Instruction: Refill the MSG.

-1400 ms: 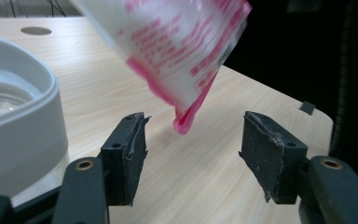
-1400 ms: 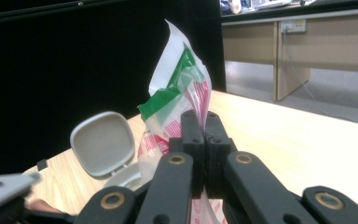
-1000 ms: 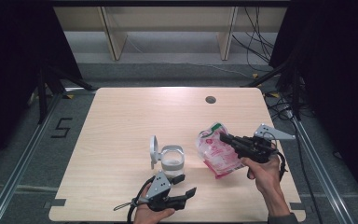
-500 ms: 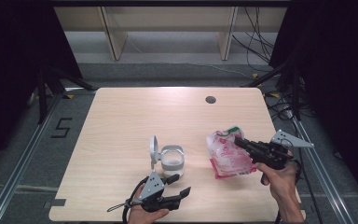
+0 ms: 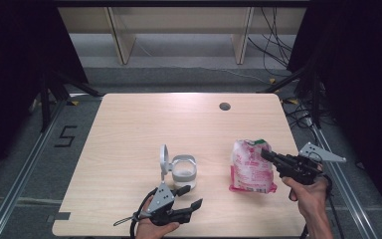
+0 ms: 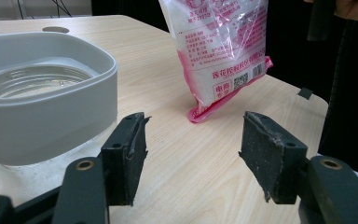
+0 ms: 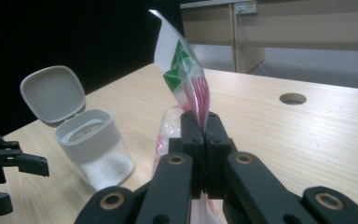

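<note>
So there's a small clear jar [image 5: 183, 172] with a grey collar sitting near the middle of the wooden table [image 5: 129, 129], its hinged lid [image 5: 164, 158] flipped up on the left side, and there's a layer of white powdery stuff in the bottom of it. To the right of it is a pink and white bag [image 5: 250, 167], also with something white inside, upright with its bottom edge down on the table. The right gripper [image 5: 264, 154] comes in from the right, held about level by the person's right hand [image 5: 309, 195], and its jaws are pinched tight on the green-printed top edge of the bag. The left gripper [image 5: 191, 197] sits low at the near edge in the left hand [image 5: 154, 230], pointing right, jaws spread wide with nothing in them. The jar is just beyond and left of those jaws, the bag further off to the right, well apart from them.
</note>
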A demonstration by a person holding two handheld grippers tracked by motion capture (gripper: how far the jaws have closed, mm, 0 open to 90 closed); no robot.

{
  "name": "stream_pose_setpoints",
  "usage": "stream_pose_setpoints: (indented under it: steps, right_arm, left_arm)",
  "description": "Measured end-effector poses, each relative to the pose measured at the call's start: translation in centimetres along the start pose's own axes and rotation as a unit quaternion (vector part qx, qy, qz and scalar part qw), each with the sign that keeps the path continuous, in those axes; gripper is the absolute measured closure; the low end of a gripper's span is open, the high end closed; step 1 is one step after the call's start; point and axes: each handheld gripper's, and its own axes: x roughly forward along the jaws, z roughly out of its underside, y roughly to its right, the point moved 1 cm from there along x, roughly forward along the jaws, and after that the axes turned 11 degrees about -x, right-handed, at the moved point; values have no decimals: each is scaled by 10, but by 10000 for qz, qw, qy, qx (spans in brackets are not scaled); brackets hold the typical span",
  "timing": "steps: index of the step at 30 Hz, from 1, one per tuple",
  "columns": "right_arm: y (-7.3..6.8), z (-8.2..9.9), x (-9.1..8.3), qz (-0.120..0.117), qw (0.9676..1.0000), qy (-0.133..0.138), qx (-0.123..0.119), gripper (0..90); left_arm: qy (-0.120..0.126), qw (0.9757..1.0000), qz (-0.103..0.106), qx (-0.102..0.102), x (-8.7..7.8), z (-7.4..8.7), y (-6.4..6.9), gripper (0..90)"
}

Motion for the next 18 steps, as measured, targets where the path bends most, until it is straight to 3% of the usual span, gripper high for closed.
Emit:
stream_pose_setpoints:
  steps: [3,5,8,9,12,14,15,16,18]
  right_arm:
    - [3,5,-2,71,9999,13,84,900]
    - [6,6,-3,73,10000,28,-54,900]
    - [9,11,-3,115,9999,20,102,900]
    - [11,13,-2,147,9999,46,18,900]
    - [13,14,-3,210,9995,-202,79,900]
    - [14,17,0,276,9994,-191,14,900]
    - [15,17,0,182,9995,-271,50,900]
    - [14,18,0,258,9992,-281,151,900]
    - [18,19,2,278,9991,-312,-3,900]
  left_arm:
    - [10,10000,6,5,0,0,0,397]
    - [8,10000,6,8,0,0,0,397]
    - [11,10000,9,0,0,0,0,397]
    - [11,10000,8,3,0,0,0,397]
    - [35,10000,81,-29,2,1,0,397]
    - [30,10000,56,-28,1,1,1,397]
    - [30,10000,56,-28,1,1,1,397]
    - [9,9999,39,-109,1,1,2,397]
    - [18,9999,30,-156,2,1,3,397]
